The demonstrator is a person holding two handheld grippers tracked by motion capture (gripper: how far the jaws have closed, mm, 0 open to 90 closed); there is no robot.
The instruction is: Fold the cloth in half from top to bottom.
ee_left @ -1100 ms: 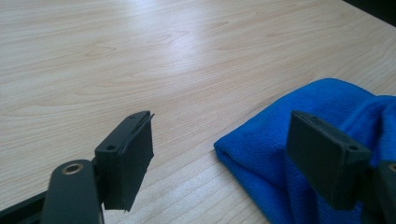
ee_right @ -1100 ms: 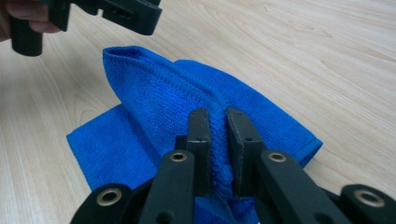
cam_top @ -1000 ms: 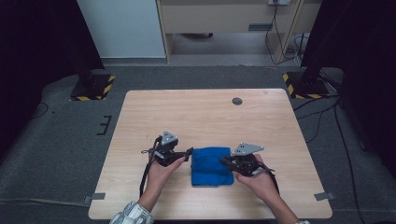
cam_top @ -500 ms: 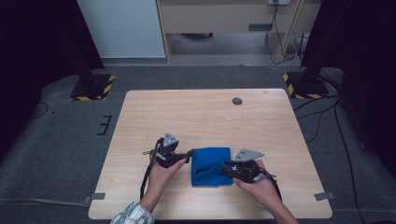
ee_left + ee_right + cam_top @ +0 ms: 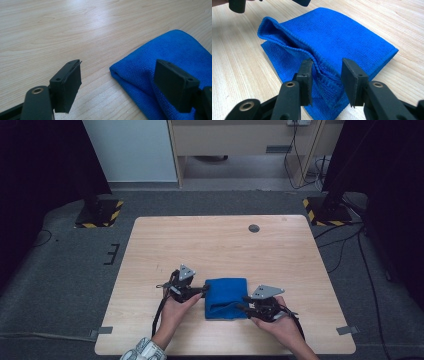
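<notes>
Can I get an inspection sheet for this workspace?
Surface: wooden table, one round dark grommet.
Job's things: folded blue cloth, top layer ruffled at its near edge.
Clutter: nothing seen.
Grippers: left gripper open at the cloth's corner; right gripper has just been opening, cloth edge between its jaws, pads apart.
Cables: one trails from each gripper.
Surroundings: grey carpet, hazard-striped stand bases.

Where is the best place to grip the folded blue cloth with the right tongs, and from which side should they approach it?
Probably the loose hemmed edges at the near right corner of the blue cloth, coming in low from the person's side. There the layers lift and ruffle off the table, so a jaw can slip under. The right tongs, whose jaws have just been opening, already straddle that ridge without pressing it.
</notes>
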